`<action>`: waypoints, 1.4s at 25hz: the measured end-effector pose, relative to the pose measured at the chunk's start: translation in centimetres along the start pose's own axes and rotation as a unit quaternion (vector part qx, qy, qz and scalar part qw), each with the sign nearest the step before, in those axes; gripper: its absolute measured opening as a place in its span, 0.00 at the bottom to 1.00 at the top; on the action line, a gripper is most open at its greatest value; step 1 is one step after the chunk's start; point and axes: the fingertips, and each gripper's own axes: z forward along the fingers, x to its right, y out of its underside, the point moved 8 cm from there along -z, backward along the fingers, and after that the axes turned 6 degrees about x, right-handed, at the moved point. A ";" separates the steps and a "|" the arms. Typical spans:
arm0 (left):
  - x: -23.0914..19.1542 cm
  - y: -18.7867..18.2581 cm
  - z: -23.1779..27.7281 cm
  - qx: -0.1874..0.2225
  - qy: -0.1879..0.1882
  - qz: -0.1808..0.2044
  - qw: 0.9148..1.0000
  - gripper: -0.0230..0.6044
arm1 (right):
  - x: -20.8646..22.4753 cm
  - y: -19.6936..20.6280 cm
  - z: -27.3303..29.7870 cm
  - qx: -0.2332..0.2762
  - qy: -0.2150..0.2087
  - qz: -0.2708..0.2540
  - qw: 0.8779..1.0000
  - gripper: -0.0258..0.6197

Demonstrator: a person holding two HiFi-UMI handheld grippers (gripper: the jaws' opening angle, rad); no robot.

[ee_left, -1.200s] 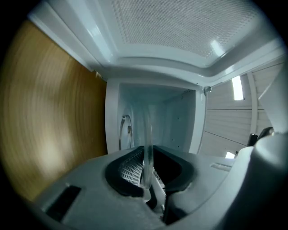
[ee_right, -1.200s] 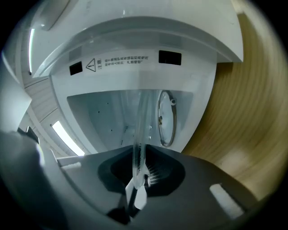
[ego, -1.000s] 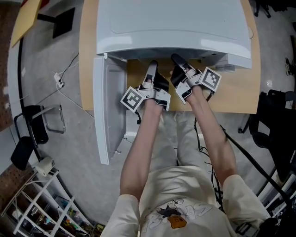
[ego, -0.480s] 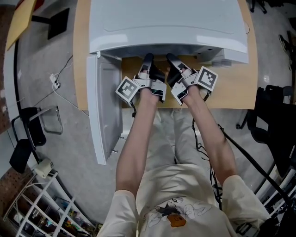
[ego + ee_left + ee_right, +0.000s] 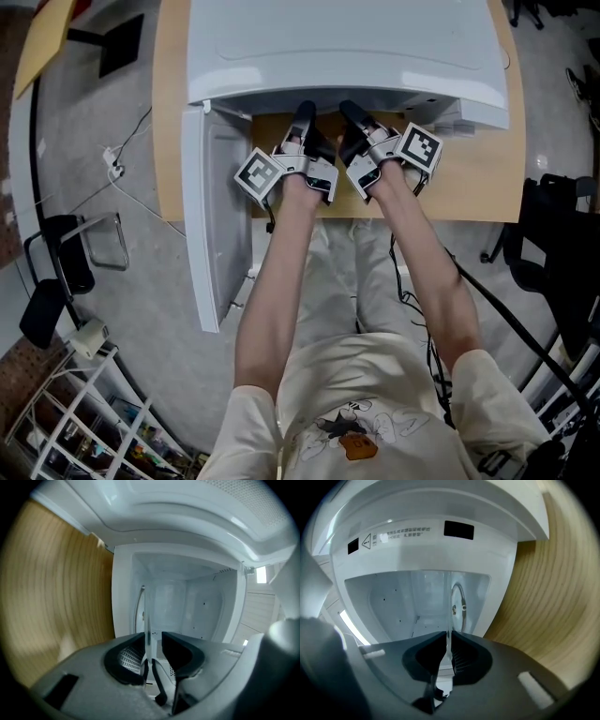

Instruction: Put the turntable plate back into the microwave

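The clear glass turntable plate shows edge-on, reaching into the white cavity of the microwave. My left gripper has just been opening; the plate's rim stands between its jaws with a gap on the right side. My right gripper has just been closing, and its pads now press on the plate's rim. In the head view both grippers, left and right, point level into the oven's mouth, side by side. The plate itself is too clear to make out there.
The microwave door hangs open to the left, over the floor. The oven sits on a wooden table. Black chairs and cables stand around on the grey floor.
The left gripper has edged a little further toward the microwave's mouth. The right gripper has stayed about where it was.
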 end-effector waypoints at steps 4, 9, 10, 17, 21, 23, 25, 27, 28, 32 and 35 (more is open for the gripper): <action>-0.3 -0.3 -0.4 -0.003 -0.007 0.012 1.000 0.18 | 0.1 -0.7 0.4 0.016 0.013 -0.005 1.000 0.10; -0.4 -0.5 -0.5 -0.006 -0.014 0.024 1.000 0.07 | 0.7 -2.0 0.6 0.040 0.038 -0.009 0.998 0.10; -0.4 -0.5 -0.4 -0.007 -0.016 0.028 0.999 0.05 | 0.8 -2.1 0.6 0.042 0.041 -0.010 0.998 0.10; -0.6 -0.5 -0.2 0.003 -0.026 0.042 0.999 0.03 | 0.3 -2.1 0.8 0.058 0.048 -0.022 0.997 0.09; -1.0 -0.4 0.3 0.002 -0.037 0.042 0.998 0.03 | 0.1 -1.6 0.1 0.065 0.046 -0.020 0.997 0.10; -1.0 -0.2 1.0 -0.007 -0.040 0.045 0.998 0.03 | 0.0 -1.5 -0.3 0.059 0.048 -0.028 0.997 0.10; -0.9 0.0 1.8 -0.013 -0.036 0.046 0.998 0.03 | 0.2 -1.3 -0.5 0.053 0.053 -0.032 0.997 0.10; -0.5 0.0 2.5 -0.016 -0.029 0.045 0.998 0.03 | 0.4 -1.2 -0.7 0.050 0.056 -0.030 0.997 0.10; -0.3 0.1 2.8 -0.018 -0.028 0.045 0.998 0.03 | 0.4 -1.2 -0.7 0.050 0.056 -0.028 0.997 0.10; -0.1 0.3 2.6 -0.022 -0.036 0.048 0.998 0.03 | 0.5 -1.2 -0.8 0.051 0.054 -0.025 0.997 0.10; -0.2 0.2 1.9 -0.022 -0.037 0.047 0.998 0.03 | 0.2 -1.1 -0.8 0.047 0.050 -0.024 0.997 0.10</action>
